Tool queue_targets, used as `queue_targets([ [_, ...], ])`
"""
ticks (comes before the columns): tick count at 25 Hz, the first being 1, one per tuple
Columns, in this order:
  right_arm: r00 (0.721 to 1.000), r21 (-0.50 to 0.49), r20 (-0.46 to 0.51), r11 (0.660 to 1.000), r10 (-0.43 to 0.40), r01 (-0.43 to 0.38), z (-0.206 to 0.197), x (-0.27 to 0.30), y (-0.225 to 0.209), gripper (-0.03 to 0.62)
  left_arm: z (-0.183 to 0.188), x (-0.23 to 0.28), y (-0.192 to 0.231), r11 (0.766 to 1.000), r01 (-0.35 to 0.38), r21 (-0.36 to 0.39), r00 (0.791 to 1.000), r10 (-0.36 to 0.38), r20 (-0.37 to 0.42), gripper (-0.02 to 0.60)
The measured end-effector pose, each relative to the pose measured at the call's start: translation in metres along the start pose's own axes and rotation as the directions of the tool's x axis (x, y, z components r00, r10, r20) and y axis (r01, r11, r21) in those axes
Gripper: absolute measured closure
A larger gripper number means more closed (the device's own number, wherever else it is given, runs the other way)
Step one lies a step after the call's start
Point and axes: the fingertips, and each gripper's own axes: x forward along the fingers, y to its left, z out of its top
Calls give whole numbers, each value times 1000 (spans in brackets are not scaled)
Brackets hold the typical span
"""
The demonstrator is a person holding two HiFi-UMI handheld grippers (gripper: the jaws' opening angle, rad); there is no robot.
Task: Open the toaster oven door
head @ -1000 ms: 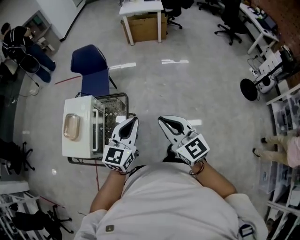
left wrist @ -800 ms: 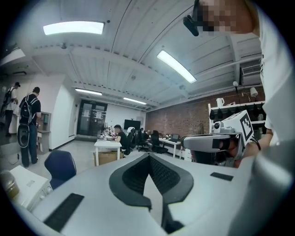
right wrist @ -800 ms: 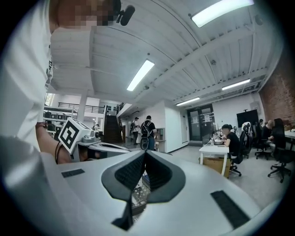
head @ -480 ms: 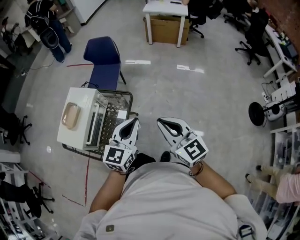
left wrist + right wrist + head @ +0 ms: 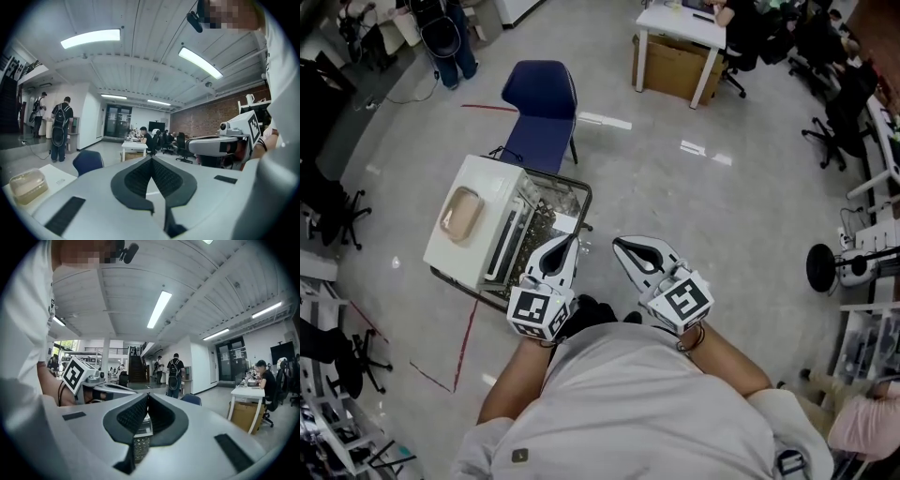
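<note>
The left gripper (image 5: 569,241) and right gripper (image 5: 621,245) are both shut tight and hold nothing. They sit near the person's chest, same as before. The view has turned since then, so the oven (image 5: 478,225) and blue chair (image 5: 542,94) now show higher up. The oven sits on a wire cart (image 5: 574,199), just left of the left gripper. Its door (image 5: 511,246) looks closed, maybe. The left gripper hides the cart's near corner.
</note>
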Motion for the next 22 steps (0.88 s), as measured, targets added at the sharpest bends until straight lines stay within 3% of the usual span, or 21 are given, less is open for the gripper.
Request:
queue_targets([
  [13,980,-37,-12,980,197,-197,7,148,31,576,3,-30,135,987,-163,-9,986,164,42,565],
  [18,947,-66,-20,945,319,-320,12,212,73,576,0,-69,189,968,-249,-13,967,249,47,565],
  [22,910,-89,-46,906,412,-415,18,258,103,576,-4,-105,228,939,-341,-39,939,342,38,565],
])
